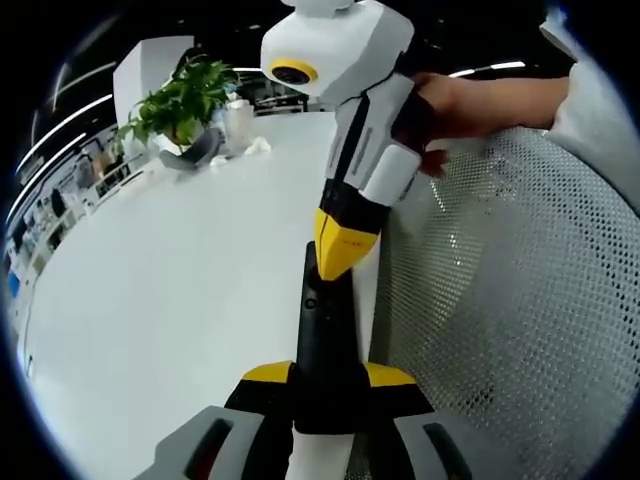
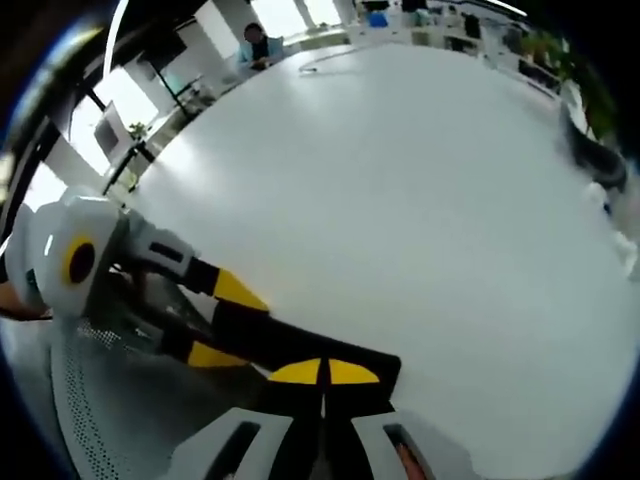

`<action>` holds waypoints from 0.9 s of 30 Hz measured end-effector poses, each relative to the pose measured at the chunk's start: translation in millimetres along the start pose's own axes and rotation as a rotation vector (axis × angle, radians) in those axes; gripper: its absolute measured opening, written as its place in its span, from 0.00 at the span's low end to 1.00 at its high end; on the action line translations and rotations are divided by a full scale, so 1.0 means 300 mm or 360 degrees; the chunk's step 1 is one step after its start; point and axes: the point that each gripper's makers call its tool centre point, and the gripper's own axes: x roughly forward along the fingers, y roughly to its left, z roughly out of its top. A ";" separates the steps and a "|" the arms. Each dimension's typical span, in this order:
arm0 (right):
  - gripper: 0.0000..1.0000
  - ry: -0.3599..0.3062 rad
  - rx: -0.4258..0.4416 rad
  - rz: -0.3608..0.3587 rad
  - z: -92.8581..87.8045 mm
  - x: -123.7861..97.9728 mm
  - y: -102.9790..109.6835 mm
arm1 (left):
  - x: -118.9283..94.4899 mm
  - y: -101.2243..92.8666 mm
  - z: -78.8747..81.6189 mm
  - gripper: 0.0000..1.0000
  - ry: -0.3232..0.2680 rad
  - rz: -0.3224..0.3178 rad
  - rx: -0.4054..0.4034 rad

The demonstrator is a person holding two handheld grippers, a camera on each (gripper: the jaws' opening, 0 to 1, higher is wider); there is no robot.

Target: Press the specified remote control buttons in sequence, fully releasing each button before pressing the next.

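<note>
Your left hand-held gripper is clenched on the near end of the black remote control, which stands out over the white bench, beside the white perforated mesh surface. Your right hand-held gripper meets the remote's far end with its yellow jaws closed to a point on the top face; your hand grips its body. In the right gripper view, those closed yellow tips rest on the remote, and the left hand-held gripper clamps it from the side. Beyond the remote, a potted plant sits at the bench's far edge. No lettering on the remote is readable.
</note>
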 end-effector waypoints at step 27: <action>0.00 -0.0013 -0.0026 -0.0026 0.005 0.002 -0.006 | -0.015 0.005 -0.021 0.24 0.0104 0.0028 -0.0032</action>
